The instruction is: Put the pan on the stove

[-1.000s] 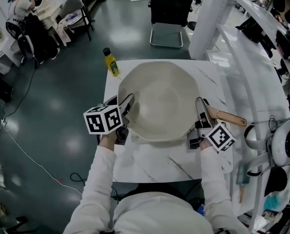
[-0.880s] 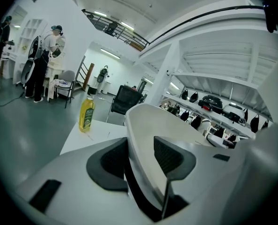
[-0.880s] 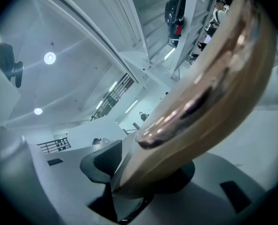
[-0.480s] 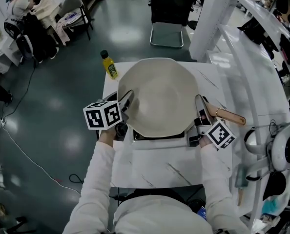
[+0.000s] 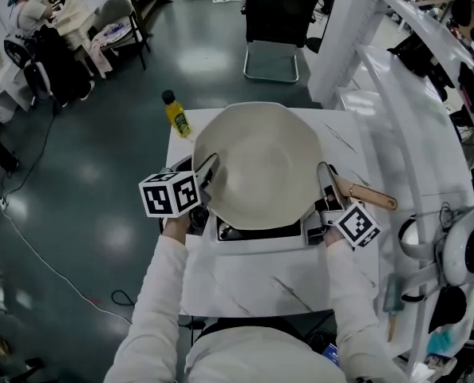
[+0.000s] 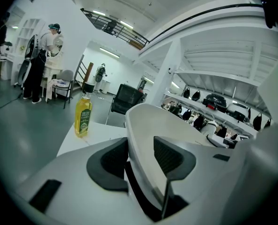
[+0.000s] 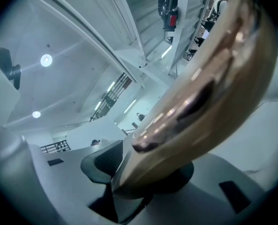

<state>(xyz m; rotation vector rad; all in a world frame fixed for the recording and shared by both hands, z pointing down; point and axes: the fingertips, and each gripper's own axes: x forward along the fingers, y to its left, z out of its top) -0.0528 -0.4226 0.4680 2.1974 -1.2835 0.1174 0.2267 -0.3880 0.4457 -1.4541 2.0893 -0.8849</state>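
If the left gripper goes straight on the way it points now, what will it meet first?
The pan: its rim sits between the jaws of the left gripper, so it would likely slide deeper onto the wall. The yellow bottle stands left of that line.

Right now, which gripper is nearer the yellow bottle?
Left. The left gripper clamps the pan on the side toward the yellow bottle; the right gripper, jaws just closing further, holds the opposite rim.

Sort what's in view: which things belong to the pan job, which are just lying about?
Job: pan, stove, left gripper, right gripper (jaws just closed further on the pan).
Lying about: bottle, chair.
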